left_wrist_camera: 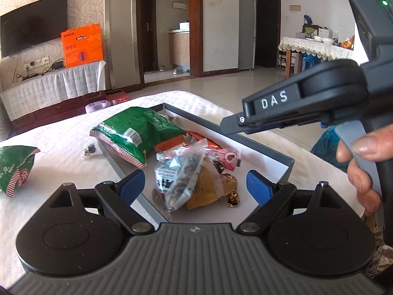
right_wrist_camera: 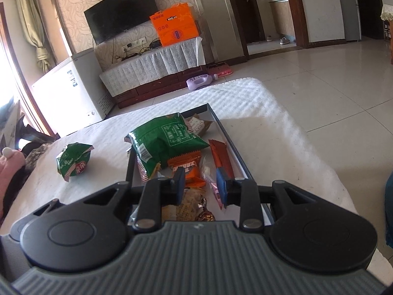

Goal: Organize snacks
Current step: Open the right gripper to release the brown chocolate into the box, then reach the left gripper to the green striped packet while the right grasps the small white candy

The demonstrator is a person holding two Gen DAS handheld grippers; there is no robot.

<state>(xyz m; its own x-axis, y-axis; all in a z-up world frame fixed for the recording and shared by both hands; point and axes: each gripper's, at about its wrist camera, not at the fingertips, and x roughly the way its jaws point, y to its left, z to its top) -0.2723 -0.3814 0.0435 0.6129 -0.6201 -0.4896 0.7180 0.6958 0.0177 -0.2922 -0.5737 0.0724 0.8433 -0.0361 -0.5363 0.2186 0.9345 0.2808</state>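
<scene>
A grey-rimmed shallow box [left_wrist_camera: 287, 164] [right_wrist_camera: 235, 147] on a white cloth holds several snacks. A large green bag [left_wrist_camera: 137, 132] [right_wrist_camera: 167, 140] lies over its left rim. A clear packet [left_wrist_camera: 181, 174], a yellow packet [left_wrist_camera: 206, 191], orange packets [right_wrist_camera: 186, 169] and a red stick [right_wrist_camera: 221, 157] lie inside. A second green bag [left_wrist_camera: 14, 167] [right_wrist_camera: 73, 159] lies on the cloth to the left, outside the box. My left gripper [left_wrist_camera: 194, 186] is open, above the box's near end, around the clear packet without touching it. My right gripper [right_wrist_camera: 200, 186] is open and empty above the box; it also shows in the left wrist view [left_wrist_camera: 235, 125].
A small black-and-white item [left_wrist_camera: 89, 151] lies on the cloth beside the box. The cloth-covered table [right_wrist_camera: 258, 103] ends at tiled floor on the right. A TV stand with an orange box [right_wrist_camera: 175, 24], a white freezer [right_wrist_camera: 71, 91] and a purple bottle [right_wrist_camera: 200, 82] stand beyond.
</scene>
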